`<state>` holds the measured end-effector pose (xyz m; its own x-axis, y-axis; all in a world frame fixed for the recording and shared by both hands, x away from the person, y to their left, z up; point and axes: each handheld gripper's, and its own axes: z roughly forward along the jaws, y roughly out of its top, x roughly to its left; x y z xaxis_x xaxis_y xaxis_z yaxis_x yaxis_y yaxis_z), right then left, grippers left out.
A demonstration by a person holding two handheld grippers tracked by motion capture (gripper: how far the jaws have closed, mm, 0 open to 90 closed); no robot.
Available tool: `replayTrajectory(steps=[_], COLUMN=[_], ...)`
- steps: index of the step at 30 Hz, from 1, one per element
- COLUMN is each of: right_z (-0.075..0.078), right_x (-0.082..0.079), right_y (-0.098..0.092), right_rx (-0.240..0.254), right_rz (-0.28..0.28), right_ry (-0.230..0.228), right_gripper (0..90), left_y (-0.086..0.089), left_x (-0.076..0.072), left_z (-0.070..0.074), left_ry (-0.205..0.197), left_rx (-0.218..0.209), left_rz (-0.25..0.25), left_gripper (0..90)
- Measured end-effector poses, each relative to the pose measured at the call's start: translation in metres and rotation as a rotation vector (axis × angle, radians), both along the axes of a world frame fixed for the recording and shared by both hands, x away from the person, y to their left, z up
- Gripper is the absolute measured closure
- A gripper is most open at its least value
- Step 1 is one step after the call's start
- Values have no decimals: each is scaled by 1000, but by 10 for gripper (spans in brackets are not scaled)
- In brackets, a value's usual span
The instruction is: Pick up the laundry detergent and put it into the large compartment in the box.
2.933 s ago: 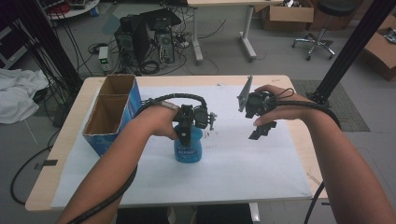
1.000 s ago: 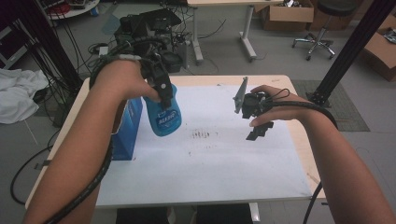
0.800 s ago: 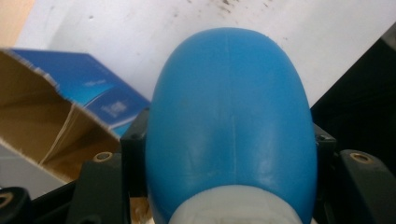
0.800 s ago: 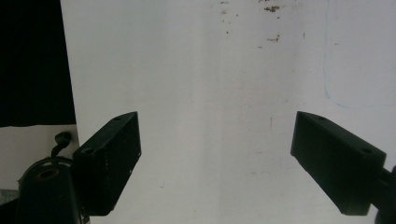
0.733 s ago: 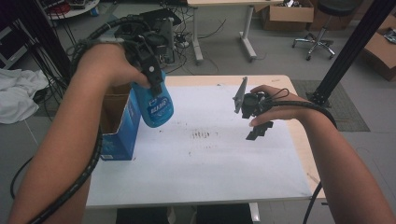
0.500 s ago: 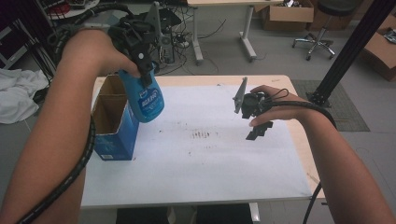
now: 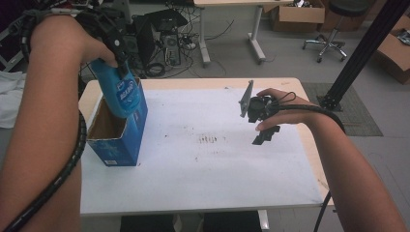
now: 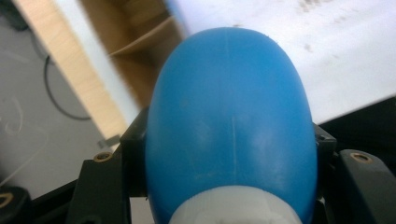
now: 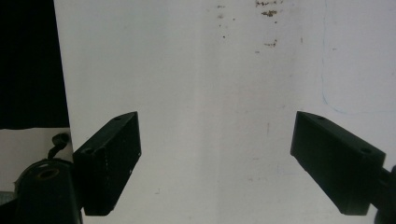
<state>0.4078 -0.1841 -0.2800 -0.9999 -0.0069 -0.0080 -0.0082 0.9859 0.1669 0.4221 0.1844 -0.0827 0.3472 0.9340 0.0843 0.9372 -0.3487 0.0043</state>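
One blue bottle, its white label lettering too blurred to be read, is held clamped between the jaws of the left gripper above the open top of a single blue cardboard box standing at the table's left edge. The table is covered by a white sheet marked with small dark specks, and a grey floor with cables, a desk and a rolling chair is seen beyond. The right gripper is held over the sheet with its jaws spread wide and nothing between them.
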Motion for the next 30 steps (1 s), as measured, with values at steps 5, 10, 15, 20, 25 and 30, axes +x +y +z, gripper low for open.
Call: replayTrajectory(steps=[5, 10, 15, 20, 25, 30], right_z=[-1, -2, -2, -2, -2, -2], right_x=[0, 1, 1, 0, 0, 1], right_y=[1, 1, 2, 1, 0, -2], right_rx=[2, 0, 5, 4, 12, 11], right_rz=[3, 4, 4, 6, 3, 1], right_ry=[1, 4, 3, 1, 0, -1], right_gripper=[162, 161, 160, 162, 162, 161], left_y=[21, 30, 35, 39, 42, 48], left_x=[1, 1, 2, 3, 4, 6], left_z=[-3, -10, -20, -32, -50, -70], left_ry=[-3, -10, -2, 5, 18, 31], left_rx=[2, 21, 21, 6, 18, 15], left_rz=[88, 155, 174, 187, 193, 193], left_gripper=[388, 388, 388, 388, 388, 388])
